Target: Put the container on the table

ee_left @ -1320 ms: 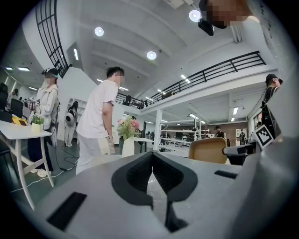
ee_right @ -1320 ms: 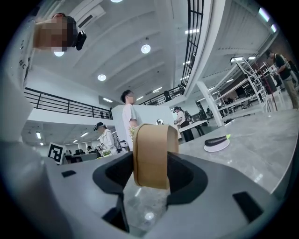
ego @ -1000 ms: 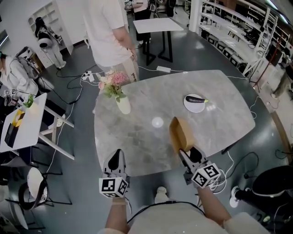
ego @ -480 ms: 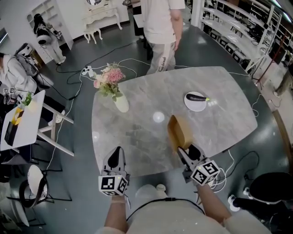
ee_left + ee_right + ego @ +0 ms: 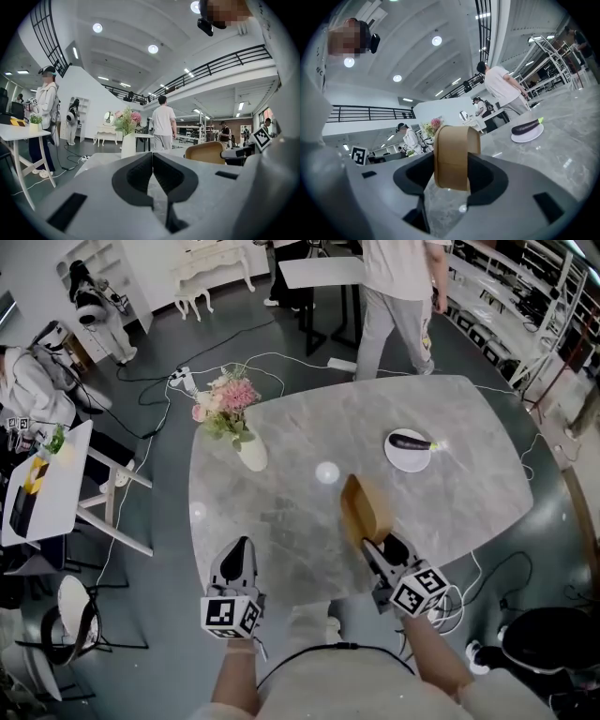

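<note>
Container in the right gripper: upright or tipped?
Tipped on edge: the right gripper clamps the brown container by its wall, opening facing sideways, not up.

In the head view, the right gripper (image 5: 377, 542) covers the lower end of the container (image 5: 364, 507); whether that end touches the table (image 5: 281, 512) cannot be determined. In the right gripper view, the jaws cover both sides of the container's near rim. The container and gripper body also block the vase (image 5: 251, 454), so only the flowers (image 5: 435, 123) show. In the left gripper view, the right gripper hides the container's right edge. The head view's top edge cuts off the standing person (image 5: 398, 292) above the chest, and its left edge cuts off the seated person (image 5: 33, 395). Items on the side table (image 5: 70, 474) are too small to identify.
</note>
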A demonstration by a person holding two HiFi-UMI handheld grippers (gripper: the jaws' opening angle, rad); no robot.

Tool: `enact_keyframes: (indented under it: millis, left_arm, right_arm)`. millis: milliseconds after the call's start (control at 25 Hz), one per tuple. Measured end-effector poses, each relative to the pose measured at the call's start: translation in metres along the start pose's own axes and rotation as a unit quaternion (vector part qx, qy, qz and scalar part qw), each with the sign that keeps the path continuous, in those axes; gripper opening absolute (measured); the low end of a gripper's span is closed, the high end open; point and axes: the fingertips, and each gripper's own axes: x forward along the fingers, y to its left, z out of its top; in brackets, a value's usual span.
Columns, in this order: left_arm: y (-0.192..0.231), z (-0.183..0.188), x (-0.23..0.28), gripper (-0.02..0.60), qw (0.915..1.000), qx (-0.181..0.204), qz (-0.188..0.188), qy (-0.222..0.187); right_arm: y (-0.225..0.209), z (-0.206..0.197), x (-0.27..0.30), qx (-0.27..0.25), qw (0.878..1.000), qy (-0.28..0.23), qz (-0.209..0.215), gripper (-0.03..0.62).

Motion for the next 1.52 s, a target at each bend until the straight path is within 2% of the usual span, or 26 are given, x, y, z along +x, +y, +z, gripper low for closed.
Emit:
enact_keyframes:
  millis: [680,960,1200,1400,1520]
  left_arm:
    - [0.025,0.004,0.063,0.005,0.9998,-0.007,-0.014,0.012]
    - [0.038,0.0,0.075,0.005,0.9996,-0.013,-0.01,0.022]
    - [0.048,-0.003,0.08,0.005,0.9995,-0.012,-0.009,0.027]
    - [0.053,-0.006,0.085,0.005,0.9993,-0.016,-0.007,0.034]
    - [0.055,-0.008,0.089,0.005,0.9992,-0.015,-0.009,0.036]
  right_arm:
    - [-0.017,-0.001,0.064,0.059,0.998,0.025,0.005,0.219]
    - [-0.02,-0.003,0.091,0.113,0.993,0.025,0.012,0.219]
    - [-0.025,-0.003,0.112,0.187,0.982,0.013,0.016,0.219]
    - [-0.029,0.002,0.126,0.259,0.966,-0.002,0.019,0.219]
    - [-0.032,0.001,0.133,0.286,0.958,-0.007,0.019,0.219]
